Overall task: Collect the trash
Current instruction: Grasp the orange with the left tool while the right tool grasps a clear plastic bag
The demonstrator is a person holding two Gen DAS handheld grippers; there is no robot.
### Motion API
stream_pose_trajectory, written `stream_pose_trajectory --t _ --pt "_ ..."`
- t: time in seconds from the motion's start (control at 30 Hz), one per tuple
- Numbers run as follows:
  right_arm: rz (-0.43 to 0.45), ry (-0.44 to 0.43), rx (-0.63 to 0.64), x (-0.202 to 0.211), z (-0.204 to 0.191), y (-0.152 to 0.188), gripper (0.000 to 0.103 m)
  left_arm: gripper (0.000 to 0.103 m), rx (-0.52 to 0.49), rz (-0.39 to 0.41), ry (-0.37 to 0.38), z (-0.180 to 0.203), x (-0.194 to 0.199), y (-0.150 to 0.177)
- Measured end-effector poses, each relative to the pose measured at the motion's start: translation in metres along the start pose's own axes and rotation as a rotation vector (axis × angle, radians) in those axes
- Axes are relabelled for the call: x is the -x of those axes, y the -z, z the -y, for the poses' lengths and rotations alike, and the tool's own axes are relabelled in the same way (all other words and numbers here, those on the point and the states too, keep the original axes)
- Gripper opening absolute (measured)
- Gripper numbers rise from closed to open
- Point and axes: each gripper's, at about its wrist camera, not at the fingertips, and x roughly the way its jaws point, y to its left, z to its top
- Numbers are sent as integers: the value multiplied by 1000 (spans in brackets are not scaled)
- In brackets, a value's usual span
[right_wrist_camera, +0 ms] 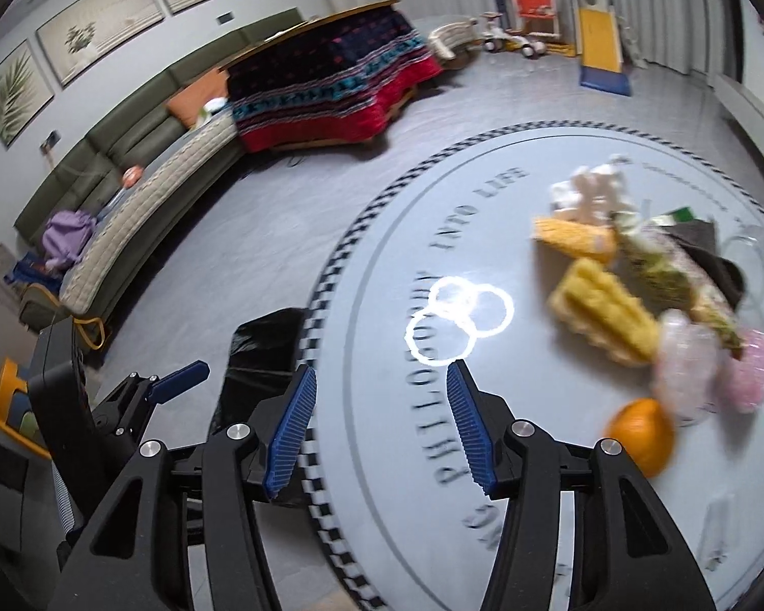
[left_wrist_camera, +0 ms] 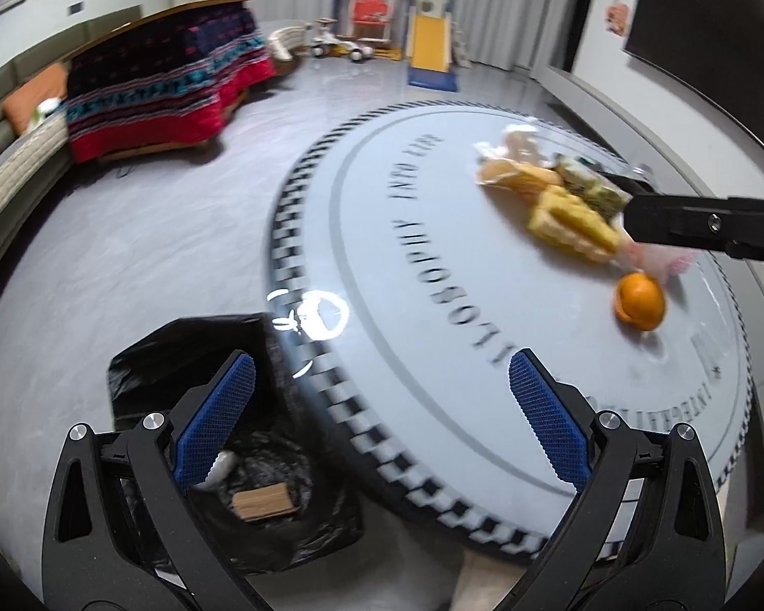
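A heap of trash lies on the round grey table: corn cobs, a greenish wrapper, crumpled white paper and an orange peel. The right wrist view shows the same corn cob, orange peel, white paper and pink foam nets. My left gripper is wide open and empty, straddling the table rim above a black bin bag. My right gripper is open over the table edge with nothing between its pads. One of its fingers shows beside the heap.
The bin bag stands on the floor against the table and holds a cardboard piece. A blanket-covered low table, a long sofa and a toy slide stand farther off across open grey floor.
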Motion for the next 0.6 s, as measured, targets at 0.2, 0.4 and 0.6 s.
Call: stream_pose_trajectory --t 0.2,0.4,0.6 --pt "31 118 -58 24 63 -4 62 97 -105 -16 89 75 -23 -21" --pt "-19 179 -111 11 114 1 65 97 -164 -52 157 123 -46 -28" --pt "-71 180 -149 -14 150 5 65 97 -211 -93 194 155 -68 -25"
